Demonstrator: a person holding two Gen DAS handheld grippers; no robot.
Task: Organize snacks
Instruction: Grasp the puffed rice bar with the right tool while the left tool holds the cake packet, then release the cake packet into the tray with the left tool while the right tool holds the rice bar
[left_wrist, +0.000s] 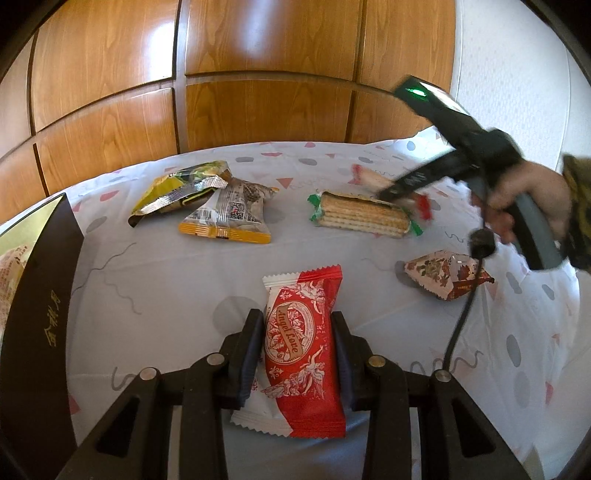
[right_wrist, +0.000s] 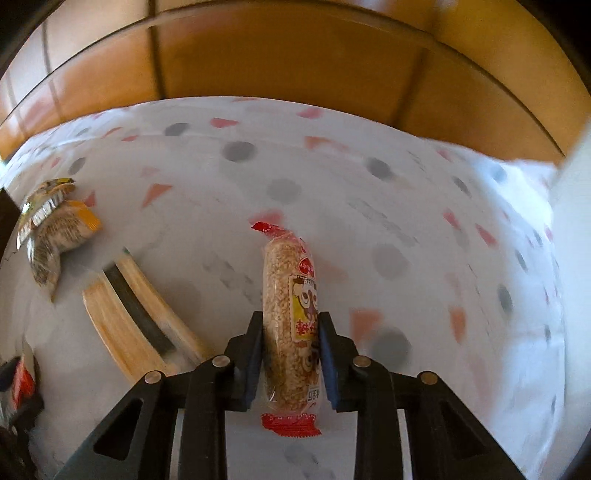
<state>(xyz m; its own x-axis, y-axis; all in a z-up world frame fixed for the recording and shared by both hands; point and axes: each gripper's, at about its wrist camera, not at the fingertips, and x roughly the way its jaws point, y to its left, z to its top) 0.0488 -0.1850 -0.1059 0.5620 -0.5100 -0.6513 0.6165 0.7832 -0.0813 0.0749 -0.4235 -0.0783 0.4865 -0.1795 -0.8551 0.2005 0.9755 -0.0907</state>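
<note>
My left gripper (left_wrist: 297, 325) is shut on a red and white "Angel Love" snack packet (left_wrist: 301, 354), which lies lengthways between the pads over the patterned cloth (left_wrist: 166, 280). My right gripper (right_wrist: 291, 325) is shut on a long rice-cracker bar (right_wrist: 286, 280) in a clear wrapper with red crimped ends. In the left wrist view the right gripper (left_wrist: 397, 190) appears blurred at the far right, held by a hand (left_wrist: 528, 199), with the rice-cracker bar (left_wrist: 369, 176) at its tip just behind a wafer pack (left_wrist: 364, 216).
On the cloth lie a yellow-green foil bag (left_wrist: 177, 188), a clear orange-edged packet (left_wrist: 229, 216) and a patterned pyramid packet (left_wrist: 447, 273). A dark box with gold lettering (left_wrist: 40, 295) stands at the left. Wooden panels (left_wrist: 258, 92) rise behind. The wafer pack (right_wrist: 129, 321) lies left of the right gripper.
</note>
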